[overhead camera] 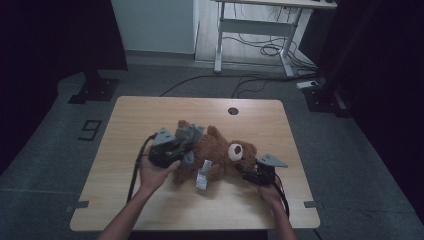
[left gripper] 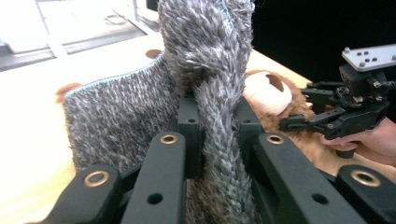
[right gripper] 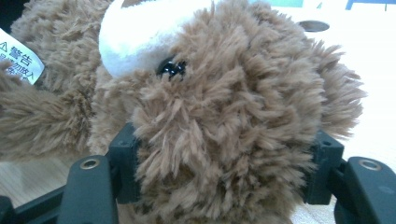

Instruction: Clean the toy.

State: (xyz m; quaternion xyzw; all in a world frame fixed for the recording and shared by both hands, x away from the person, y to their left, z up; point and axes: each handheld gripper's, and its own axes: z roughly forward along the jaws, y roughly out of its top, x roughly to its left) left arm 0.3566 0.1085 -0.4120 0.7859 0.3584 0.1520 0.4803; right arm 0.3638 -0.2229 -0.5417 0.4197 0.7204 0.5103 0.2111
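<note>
Left claw (left gripper: 219, 140) is clamped on the grey knitted garment (left gripper: 121, 116), bunched over the teddy bear's (overhead camera: 220, 152) legs mid-surface. Right claw (right gripper: 224, 172) grips the bear's head. Dressing or undressing, hard to tell; the garment seems only partly on.

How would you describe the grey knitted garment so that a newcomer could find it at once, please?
On the wooden table lies a brown teddy bear. The grey knitted garment sits at its legs, pinched in the left gripper. It alone is grey and woolly; the bear is brown.
</note>
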